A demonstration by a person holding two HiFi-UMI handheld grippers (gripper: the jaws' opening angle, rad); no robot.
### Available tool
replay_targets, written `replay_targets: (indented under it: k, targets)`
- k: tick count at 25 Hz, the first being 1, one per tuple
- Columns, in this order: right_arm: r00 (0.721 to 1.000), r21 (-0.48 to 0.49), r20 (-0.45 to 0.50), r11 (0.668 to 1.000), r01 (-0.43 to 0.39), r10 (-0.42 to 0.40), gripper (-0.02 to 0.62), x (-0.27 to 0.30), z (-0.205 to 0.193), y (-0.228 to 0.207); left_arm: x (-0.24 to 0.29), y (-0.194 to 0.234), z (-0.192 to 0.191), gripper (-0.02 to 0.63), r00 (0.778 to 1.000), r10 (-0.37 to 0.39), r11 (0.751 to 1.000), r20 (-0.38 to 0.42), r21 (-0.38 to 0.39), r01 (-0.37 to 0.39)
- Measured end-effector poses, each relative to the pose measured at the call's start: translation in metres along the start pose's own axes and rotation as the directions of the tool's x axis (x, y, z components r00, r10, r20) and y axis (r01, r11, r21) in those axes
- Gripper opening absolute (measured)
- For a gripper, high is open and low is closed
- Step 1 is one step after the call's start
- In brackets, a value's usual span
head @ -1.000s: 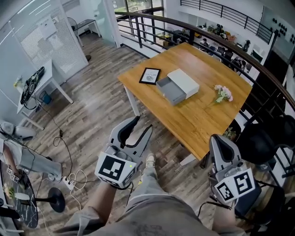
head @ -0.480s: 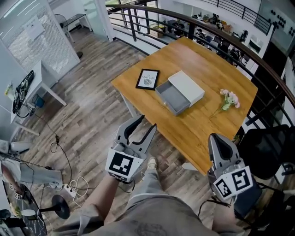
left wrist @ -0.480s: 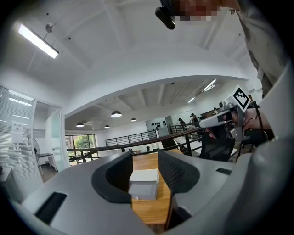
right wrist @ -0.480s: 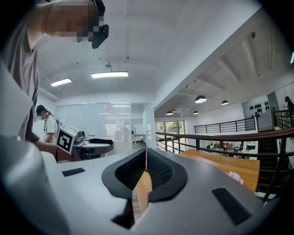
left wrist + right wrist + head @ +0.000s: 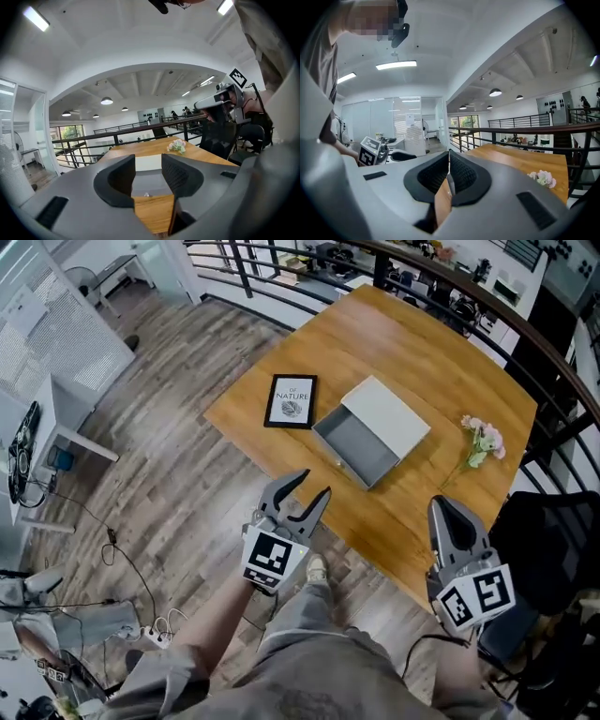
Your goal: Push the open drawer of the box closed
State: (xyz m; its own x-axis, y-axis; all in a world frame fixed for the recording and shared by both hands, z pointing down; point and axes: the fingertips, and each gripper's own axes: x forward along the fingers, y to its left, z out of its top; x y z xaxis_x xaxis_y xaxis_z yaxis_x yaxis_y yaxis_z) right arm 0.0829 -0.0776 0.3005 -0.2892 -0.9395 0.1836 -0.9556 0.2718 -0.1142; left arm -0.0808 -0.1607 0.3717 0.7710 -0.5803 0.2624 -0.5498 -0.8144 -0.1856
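Your left hand-held gripper (image 5: 312,485), jaws wide and empty, is nearer the drawer (image 5: 361,448), which juts from the box (image 5: 386,415) on the desk (image 5: 422,357) straight ahead, front towards it; your right hand-held gripper (image 5: 448,512) is pinched together.

The right tool (image 5: 449,174) has its jaws pressed together with nothing between them. A strip of wood shows in the slit beneath the tips. To the right, the tabletop (image 5: 520,161) stretches toward a dark railing (image 5: 511,127), and a small bunch of pale flowers (image 5: 541,178) lies on it. At left is the left tool (image 5: 407,156), its marker cube (image 5: 369,152) facing this way. A person's grey sleeve (image 5: 318,70) fills the upper left, and a lit ceiling lamp (image 5: 396,64) glows above.
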Motion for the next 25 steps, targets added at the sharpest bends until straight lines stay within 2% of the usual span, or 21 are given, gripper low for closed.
replay_targets:
  k: [6,13,20,25]
  targets:
    - [0.996,0.035,-0.071,0.998,0.06,-0.057,0.034,0.049,-0.035,-0.02,0.048,0.015,-0.054,0.189,0.993,-0.089,0.996,-0.079,-0.029,0.087]
    - [0.991,0.068,-0.102,0.993,0.095,-0.088,0.034,0.091,-0.069,-0.04,0.092,0.022,-0.119,0.189,0.973,-0.138,0.989,-0.183,-0.075,0.126]
    - [0.992,0.089,-0.109,0.993,0.075,-0.065,0.034,0.122,-0.096,-0.048,0.119,0.018,-0.157,0.189,0.958,-0.151,0.986,-0.245,-0.112,0.127]
    - [0.992,0.099,-0.122,0.994,0.037,-0.024,0.034,0.138,-0.117,-0.059,0.135,0.008,-0.193,0.181,0.925,-0.172,0.978,-0.339,-0.17,0.119]
